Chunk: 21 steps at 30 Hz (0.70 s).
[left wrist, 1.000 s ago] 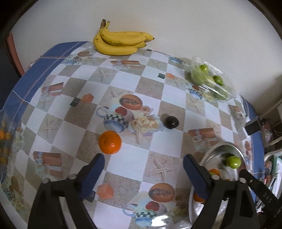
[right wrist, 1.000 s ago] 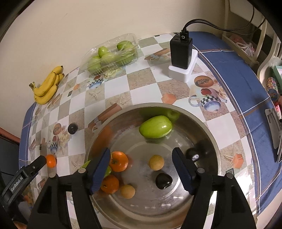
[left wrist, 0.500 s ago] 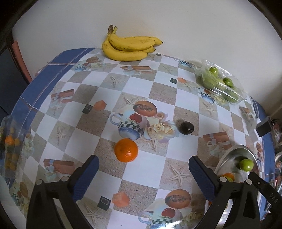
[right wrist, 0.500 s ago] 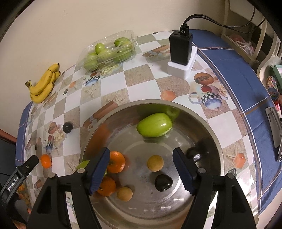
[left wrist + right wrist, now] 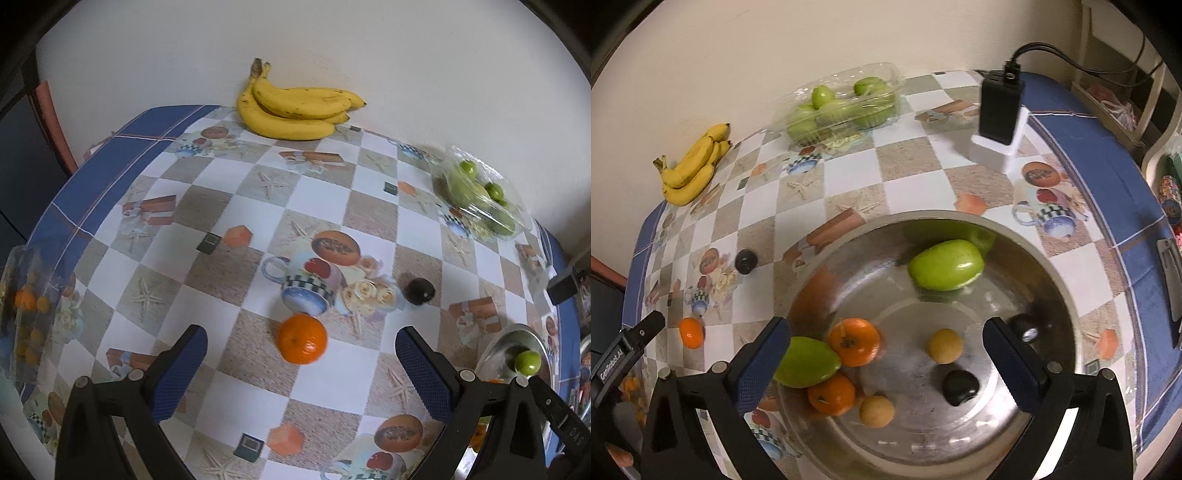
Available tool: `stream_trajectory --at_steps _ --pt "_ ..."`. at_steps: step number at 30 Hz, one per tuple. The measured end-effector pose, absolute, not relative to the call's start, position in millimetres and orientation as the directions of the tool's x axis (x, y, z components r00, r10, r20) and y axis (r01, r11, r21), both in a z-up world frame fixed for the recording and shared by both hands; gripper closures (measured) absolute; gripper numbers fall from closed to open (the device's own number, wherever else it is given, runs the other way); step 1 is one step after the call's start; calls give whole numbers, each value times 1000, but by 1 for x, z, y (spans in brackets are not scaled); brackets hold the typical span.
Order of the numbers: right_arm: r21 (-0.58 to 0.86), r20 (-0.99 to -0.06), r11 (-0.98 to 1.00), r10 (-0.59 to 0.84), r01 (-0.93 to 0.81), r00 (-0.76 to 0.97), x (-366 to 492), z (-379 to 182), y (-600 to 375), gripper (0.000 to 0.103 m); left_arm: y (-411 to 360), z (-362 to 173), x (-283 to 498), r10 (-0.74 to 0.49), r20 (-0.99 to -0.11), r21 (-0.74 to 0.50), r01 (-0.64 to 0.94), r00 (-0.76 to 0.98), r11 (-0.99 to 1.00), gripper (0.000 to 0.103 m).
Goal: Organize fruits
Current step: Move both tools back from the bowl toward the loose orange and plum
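The left tongs (image 5: 300, 365) are spread wide with nothing between the blue pads, held above the surface (image 5: 229, 280), which is covered by a checkered cloth printed with cups and starfish. A loose orange (image 5: 302, 339) lies on the cloth in the gap between the two pads, touching neither. Just beyond it to the right sits a small dark fruit (image 5: 419, 291), also loose on the cloth. Further back, against the wall, lies a bunch of bananas (image 5: 295, 110), and to the right a clear plastic box of green fruit (image 5: 480, 199). At the left edge is a clear bag (image 5: 26, 314) with small orange fruits inside. The right tongs (image 5: 886, 354) are likewise spread and hold nothing, hanging over a large metal bowl (image 5: 1067, 295). Inside the bowl are a big green fruit (image 5: 945, 269) at the far side, another green fruit (image 5: 807, 362) near the left pad, two oranges (image 5: 854, 341) beside it, two small yellowish fruits (image 5: 945, 345) and a dark fruit (image 5: 960, 387) near the middle. Beyond the bowl, a black charger (image 5: 1001, 107) stands on a white block near the blue border of the cloth.
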State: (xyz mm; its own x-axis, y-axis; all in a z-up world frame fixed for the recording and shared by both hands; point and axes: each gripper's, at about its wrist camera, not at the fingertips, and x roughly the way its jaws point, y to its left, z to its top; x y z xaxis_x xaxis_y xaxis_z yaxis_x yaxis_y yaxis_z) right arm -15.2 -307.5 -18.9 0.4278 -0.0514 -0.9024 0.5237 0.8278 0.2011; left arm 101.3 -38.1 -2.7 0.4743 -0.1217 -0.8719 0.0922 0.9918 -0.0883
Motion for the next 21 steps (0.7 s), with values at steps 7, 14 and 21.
stream_trajectory --at_steps 7,14,21 --pt "189 -901 857 -42 479 432 -4 -19 -288 0 -24 -5 109 -119 -874 -95 74 472 993 0" --pt "148 -904 903 -41 404 425 13 -19 -258 0 -8 -6 115 -110 -874 -99 46 473 994 0" --pt "155 -904 935 5 318 428 30 -20 -227 0 12 -7 121 -110 -872 -122 5 477 992 0"
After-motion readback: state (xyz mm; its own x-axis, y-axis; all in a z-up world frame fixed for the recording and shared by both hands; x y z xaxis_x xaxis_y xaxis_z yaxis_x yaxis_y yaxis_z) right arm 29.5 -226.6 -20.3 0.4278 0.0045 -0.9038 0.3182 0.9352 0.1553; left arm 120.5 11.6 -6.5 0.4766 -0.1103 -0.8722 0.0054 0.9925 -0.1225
